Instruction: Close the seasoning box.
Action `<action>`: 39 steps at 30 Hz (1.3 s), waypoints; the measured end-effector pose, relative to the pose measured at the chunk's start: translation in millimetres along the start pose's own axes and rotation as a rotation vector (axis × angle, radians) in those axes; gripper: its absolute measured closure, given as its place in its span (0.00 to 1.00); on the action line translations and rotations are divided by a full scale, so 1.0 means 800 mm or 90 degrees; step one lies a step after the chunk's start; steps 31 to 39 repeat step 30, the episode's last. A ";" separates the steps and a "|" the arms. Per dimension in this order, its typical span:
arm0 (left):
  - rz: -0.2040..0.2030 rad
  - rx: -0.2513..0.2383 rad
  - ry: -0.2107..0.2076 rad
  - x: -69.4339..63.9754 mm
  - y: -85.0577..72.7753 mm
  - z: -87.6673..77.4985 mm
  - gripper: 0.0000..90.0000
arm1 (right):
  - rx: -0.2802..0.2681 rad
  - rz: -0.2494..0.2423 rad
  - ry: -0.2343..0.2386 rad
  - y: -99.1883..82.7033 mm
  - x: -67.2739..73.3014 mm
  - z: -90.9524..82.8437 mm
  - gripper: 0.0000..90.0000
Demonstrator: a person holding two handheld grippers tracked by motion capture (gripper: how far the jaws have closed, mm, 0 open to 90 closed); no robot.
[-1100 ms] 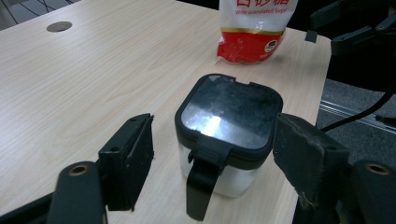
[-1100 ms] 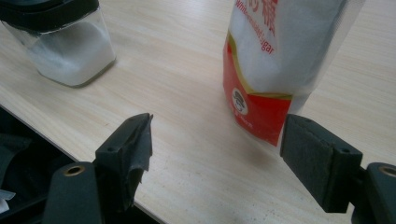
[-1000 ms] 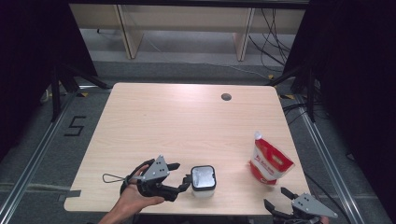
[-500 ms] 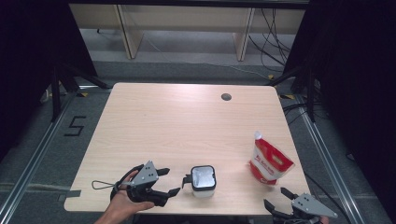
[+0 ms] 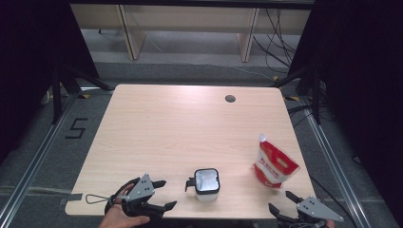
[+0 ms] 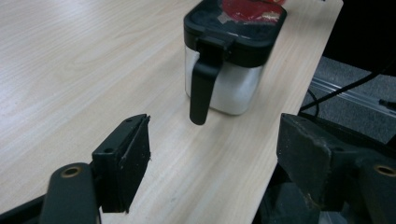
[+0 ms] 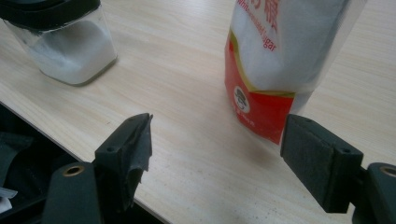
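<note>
Wooden table (image 5: 190, 123) with lidded container (image 5: 206, 183) near its front edge, sugar pouch (image 5: 274, 164) to its right. Left gripper (image 5: 161, 194), jaws apart, has withdrawn from the container; right gripper (image 5: 280, 207) waits, likewise agape.

Light: we see the table (image 5: 157, 128) evenly, softly lit from overhead; surroundings dark.
Shadows: faint, short beside the canister (image 5: 207, 184).
Focus: our gripper views blur near jaws; high view grainy.

Black two-jawed tongs (image 5: 162, 195), grey three-cornered plates, brass-ringed screw holes.
</note>
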State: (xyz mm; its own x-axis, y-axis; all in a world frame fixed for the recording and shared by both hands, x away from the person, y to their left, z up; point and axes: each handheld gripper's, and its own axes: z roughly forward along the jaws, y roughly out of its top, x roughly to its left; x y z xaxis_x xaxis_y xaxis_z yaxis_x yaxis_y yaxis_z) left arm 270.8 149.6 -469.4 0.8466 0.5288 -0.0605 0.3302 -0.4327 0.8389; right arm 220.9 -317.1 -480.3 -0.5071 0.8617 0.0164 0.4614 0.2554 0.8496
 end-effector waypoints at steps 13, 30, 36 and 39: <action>0.005 0.045 0.032 0.008 -0.027 -0.002 0.23 | -0.007 -0.015 -0.001 0.000 -0.002 0.001 0.21; -0.016 0.037 0.057 0.013 -0.033 -0.005 0.24 | 0.012 -0.002 0.007 -0.001 0.000 0.002 0.21; -0.016 0.037 0.057 0.013 -0.033 -0.005 0.24 | 0.012 -0.002 0.007 -0.001 0.000 0.002 0.21; -0.016 0.037 0.057 0.013 -0.033 -0.005 0.24 | 0.012 -0.002 0.007 -0.001 0.000 0.002 0.21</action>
